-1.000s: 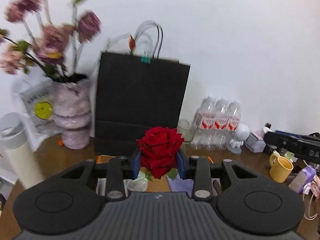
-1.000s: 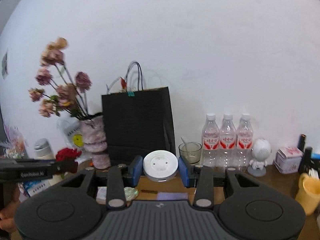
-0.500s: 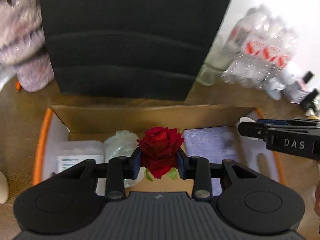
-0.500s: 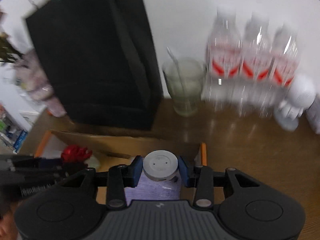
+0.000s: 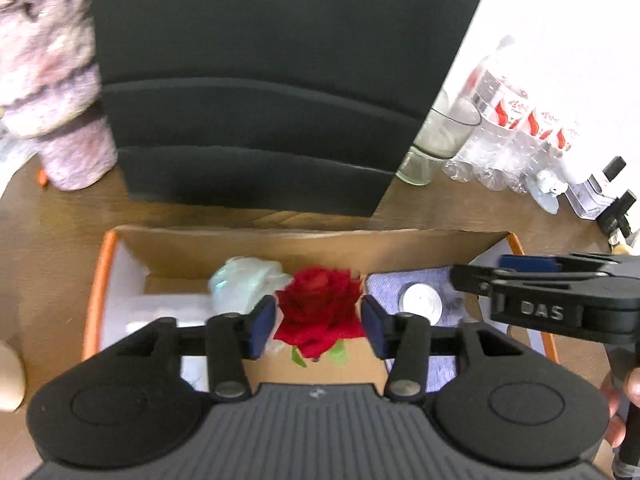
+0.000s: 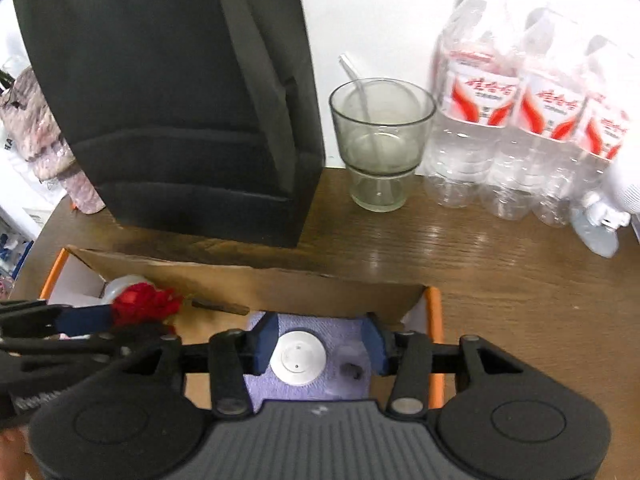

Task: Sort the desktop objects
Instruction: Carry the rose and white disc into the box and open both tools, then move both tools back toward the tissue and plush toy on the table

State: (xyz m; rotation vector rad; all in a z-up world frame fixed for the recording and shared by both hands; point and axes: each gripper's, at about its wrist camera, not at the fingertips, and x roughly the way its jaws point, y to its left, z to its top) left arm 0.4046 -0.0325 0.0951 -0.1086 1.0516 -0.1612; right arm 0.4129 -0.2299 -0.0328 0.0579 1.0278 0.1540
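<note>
- Both tools have dropped from facing the white wall to pointing down into the cardboard box (image 5: 304, 240), and their blue pads, tight on their loads a second ago, now stand off them.
- Left hand-held gripper (image 5: 318, 324): jaws opening, released; the red rose (image 5: 318, 312) sits between the pads with a gap on each side, at the middle of the left wrist frame, over the box floor beside a pale crumpled wrapper (image 5: 246, 280).
- Right hand-held gripper (image 6: 318, 346): jaws opening, released; the white round disc (image 6: 298, 358) lies between the pads on a lilac cloth (image 6: 344, 330) in the box's right end, near the orange rim (image 6: 436, 312).
- Behind the box on the brown worktop (image 6: 500, 280) stand a black paper bag (image 6: 172, 100), a glass (image 6: 380, 140) and water bottles (image 6: 520, 120).
</note>
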